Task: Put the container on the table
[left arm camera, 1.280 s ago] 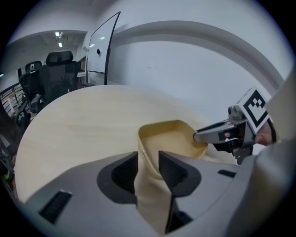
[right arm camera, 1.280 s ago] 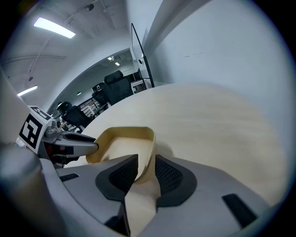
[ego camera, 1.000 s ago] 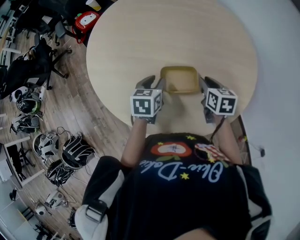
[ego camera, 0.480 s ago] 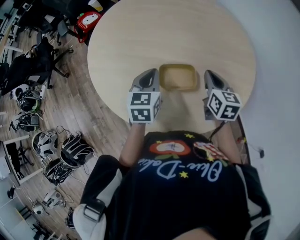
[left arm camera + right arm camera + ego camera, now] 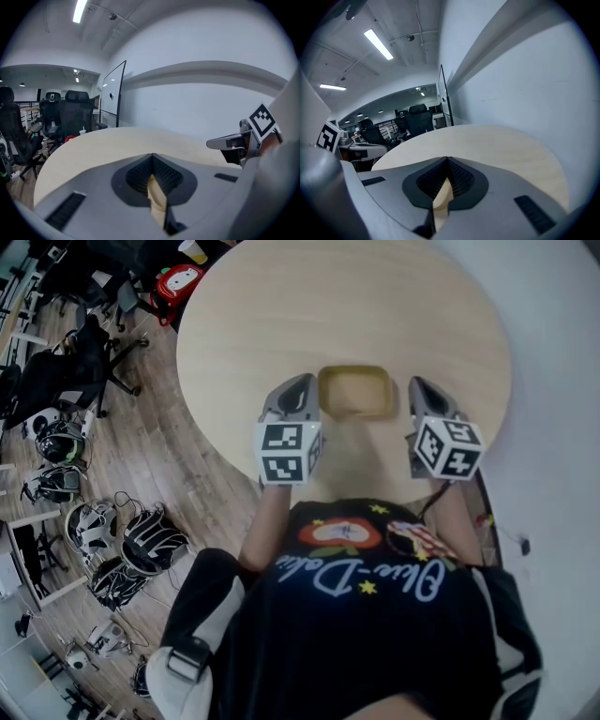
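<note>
A shallow yellow-brown container (image 5: 355,392) rests on the round light-wood table (image 5: 347,306), near its front edge. My left gripper (image 5: 301,388) hovers just left of the container, apart from it, jaws shut on nothing. My right gripper (image 5: 419,390) hovers to the container's right, also shut and empty. In the left gripper view the closed jaws (image 5: 152,158) point over the bare tabletop (image 5: 108,145), with the right gripper (image 5: 234,143) off to the side. The right gripper view shows its closed jaws (image 5: 446,164) above the tabletop (image 5: 497,145). Neither gripper view shows the container.
Left of the table, on the wooden floor, are office chairs (image 5: 80,362) and several helmets (image 5: 131,545). A red object (image 5: 173,279) and a cup (image 5: 190,249) lie beyond the table's far left. A white wall (image 5: 562,381) runs close along the right.
A second ago both grippers flanked the container with open jaws at its sides. They have since let go, shut and risen; the container stays on the table.
</note>
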`<control>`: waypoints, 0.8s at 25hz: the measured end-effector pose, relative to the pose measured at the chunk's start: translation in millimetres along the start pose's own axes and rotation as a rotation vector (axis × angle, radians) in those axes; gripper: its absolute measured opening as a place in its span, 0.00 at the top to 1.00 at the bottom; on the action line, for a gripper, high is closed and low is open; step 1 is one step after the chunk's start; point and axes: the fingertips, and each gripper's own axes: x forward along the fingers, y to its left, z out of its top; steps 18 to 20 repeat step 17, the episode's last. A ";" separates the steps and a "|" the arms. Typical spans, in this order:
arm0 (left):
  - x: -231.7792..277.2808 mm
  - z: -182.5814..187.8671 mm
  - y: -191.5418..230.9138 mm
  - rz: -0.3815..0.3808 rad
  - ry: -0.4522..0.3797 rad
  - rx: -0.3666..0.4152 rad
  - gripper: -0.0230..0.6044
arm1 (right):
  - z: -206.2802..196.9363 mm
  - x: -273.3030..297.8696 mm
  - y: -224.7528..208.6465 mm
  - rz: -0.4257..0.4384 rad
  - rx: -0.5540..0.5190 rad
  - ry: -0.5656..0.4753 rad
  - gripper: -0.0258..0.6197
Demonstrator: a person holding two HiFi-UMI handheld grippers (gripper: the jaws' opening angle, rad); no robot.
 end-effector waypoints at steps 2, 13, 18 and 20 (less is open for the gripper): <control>-0.2 1.8 -1.2 0.000 0.001 0.000 0.96 | 0.3 -0.2 -1.1 -0.002 -0.001 0.003 0.96; 3.2 -1.2 1.4 0.010 0.001 0.000 0.96 | -1.8 1.7 -1.7 -0.004 -0.009 0.015 0.96; 5.2 0.0 3.1 0.012 0.005 -0.003 0.96 | -1.0 3.9 -3.0 -0.008 -0.011 0.020 0.96; 5.2 0.0 3.1 0.012 0.005 -0.003 0.96 | -1.0 3.9 -3.0 -0.008 -0.011 0.020 0.96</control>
